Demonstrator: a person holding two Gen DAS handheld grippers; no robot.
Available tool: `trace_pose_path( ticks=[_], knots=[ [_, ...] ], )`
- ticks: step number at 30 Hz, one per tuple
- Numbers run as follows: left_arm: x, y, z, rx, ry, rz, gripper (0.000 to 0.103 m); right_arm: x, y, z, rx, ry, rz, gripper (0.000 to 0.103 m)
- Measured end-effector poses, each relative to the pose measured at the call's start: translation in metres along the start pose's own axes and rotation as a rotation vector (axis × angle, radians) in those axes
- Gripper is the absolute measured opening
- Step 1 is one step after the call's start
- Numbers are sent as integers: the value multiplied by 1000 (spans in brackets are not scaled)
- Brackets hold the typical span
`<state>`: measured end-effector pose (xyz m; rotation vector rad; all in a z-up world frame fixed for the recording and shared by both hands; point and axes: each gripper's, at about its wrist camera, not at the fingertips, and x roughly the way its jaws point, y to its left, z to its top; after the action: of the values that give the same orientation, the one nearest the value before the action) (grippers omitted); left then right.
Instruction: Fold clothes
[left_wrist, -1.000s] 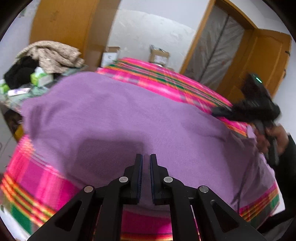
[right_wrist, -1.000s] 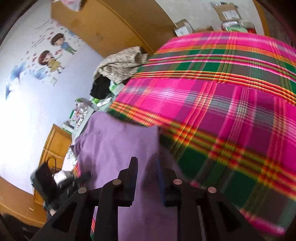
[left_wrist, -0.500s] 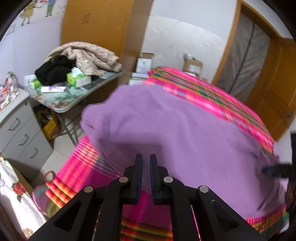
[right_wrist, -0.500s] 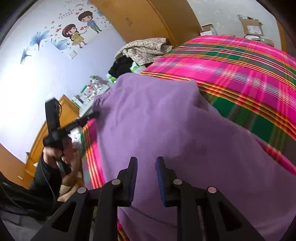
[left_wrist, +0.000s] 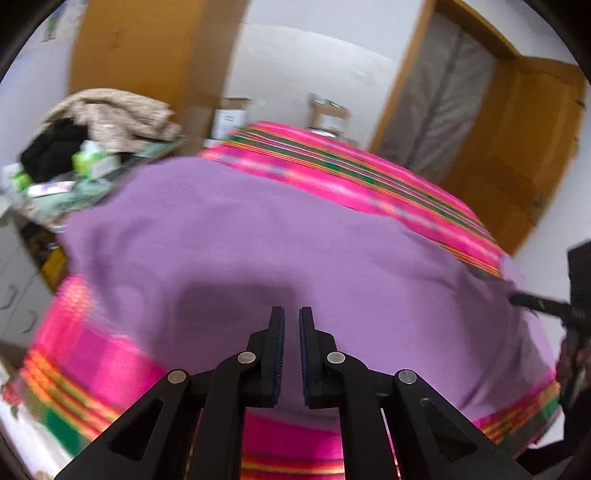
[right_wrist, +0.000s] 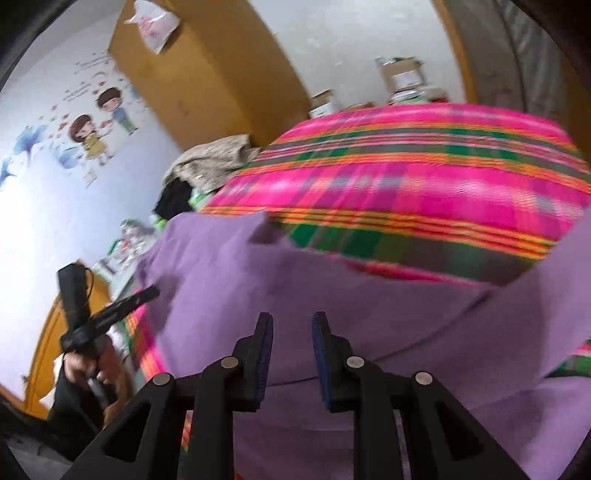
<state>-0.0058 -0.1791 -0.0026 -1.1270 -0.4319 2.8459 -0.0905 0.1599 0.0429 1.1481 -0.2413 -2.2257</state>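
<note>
Lying spread across the pink plaid bedcover (left_wrist: 369, 184), the purple garment (left_wrist: 277, 240) has one flap raised at the right of the right wrist view. Left gripper (left_wrist: 289, 350) hovers over it, jaws nearly pressed together, nothing pinched. Right gripper (right_wrist: 291, 354) jaws are opening above the cloth, nothing between them.

A bed (left_wrist: 369, 177) under a pink plaid blanket fills the room. A wooden wardrobe (right_wrist: 207, 74) stands beside cartoon wall stickers (right_wrist: 92, 125); an open wooden door (left_wrist: 517, 155) lies beyond.
</note>
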Motion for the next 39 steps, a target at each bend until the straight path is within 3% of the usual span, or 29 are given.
trace_pose_path(
  ticks=[5,14,19,27,32,33,34,35,39],
  knots=[
    [19,-35,-5,49,54,-85,8,-13,-25,6,32,-34,-99,26],
    [27,-75,-13,137,94,-205,8,-57,-95,3,233,-124,-294,32],
    [27,-100,-17,202,109,-269,8,-41,-97,9,251,-93,-352,32],
    [35,-104,-22,217,132,-260,8,-6,-112,26,298,-19,-481,32],
    [35,-104,-23,222,133,-262,8,10,-101,34,207,37,-564,32],
    [35,-105,-23,223,134,-265,8,12,-98,34,178,46,-583,26],
    [35,-105,-23,224,135,-269,8,13,-98,33,158,48,-605,12],
    [35,-105,-24,226,135,-273,8,11,-100,32,161,44,-603,7],
    [33,-107,-24,232,132,-284,8,-3,-106,26,198,8,-545,4]
  ],
)
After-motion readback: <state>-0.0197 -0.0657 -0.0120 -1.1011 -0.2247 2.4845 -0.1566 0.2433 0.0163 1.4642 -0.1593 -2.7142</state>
